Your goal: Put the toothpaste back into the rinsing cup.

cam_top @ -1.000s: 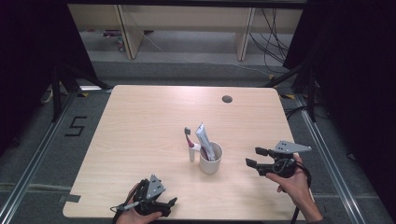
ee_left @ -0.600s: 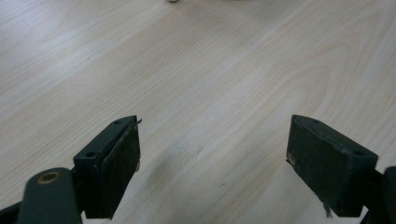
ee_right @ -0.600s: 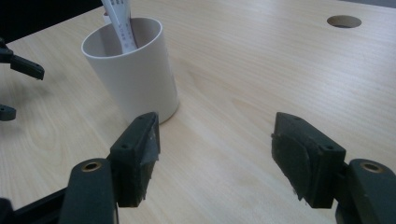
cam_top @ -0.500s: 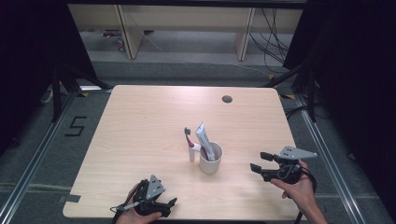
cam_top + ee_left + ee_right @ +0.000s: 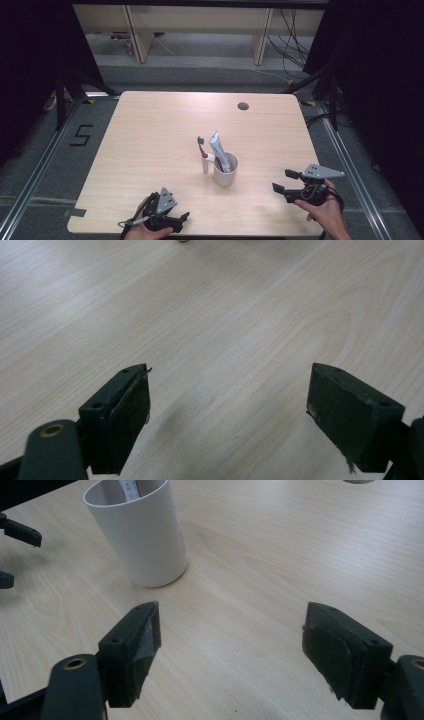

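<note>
**Right gripper backing off the cup, both grippers empty**

Your right gripper (image 5: 286, 182) has moved over the last second: it was up beside the white plastic cup (image 5: 225, 170), now it sits lower and farther out from it, toward the near right corner of the table (image 5: 150, 125). Jaws are spread wide with nothing between them; the right gripper view shows bare wood in the gap and the cup (image 5: 140, 535) ahead of the left jaw, apart from it.

Your left gripper (image 5: 176, 220) hasn't shifted. It rests at the near edge, well to the near-left of the cup, jaws released and empty, only wood grain in front of it.

The cup stands upright near the table's middle. A white toothpaste tube (image 5: 218, 150) leans inside it. A toothbrush with a red-and-white handle (image 5: 202, 152) stands just beside the cup's left side, head up; can't tell if it's touching the wall.

My read: a pull-back with open jaws looks like a release or a reset, not an approach. The cup's contents look settled, so you're either done or lining up again.

Surface: light wood laminate, rounded corners, a round cable grommet (image 5: 243, 106) far behind the cup.

Room: dark curtains at both sides, grey floor with a taped "5" (image 5: 81, 135) left of the table, wooden shelving and loose cables beyond the far edge.
</note>
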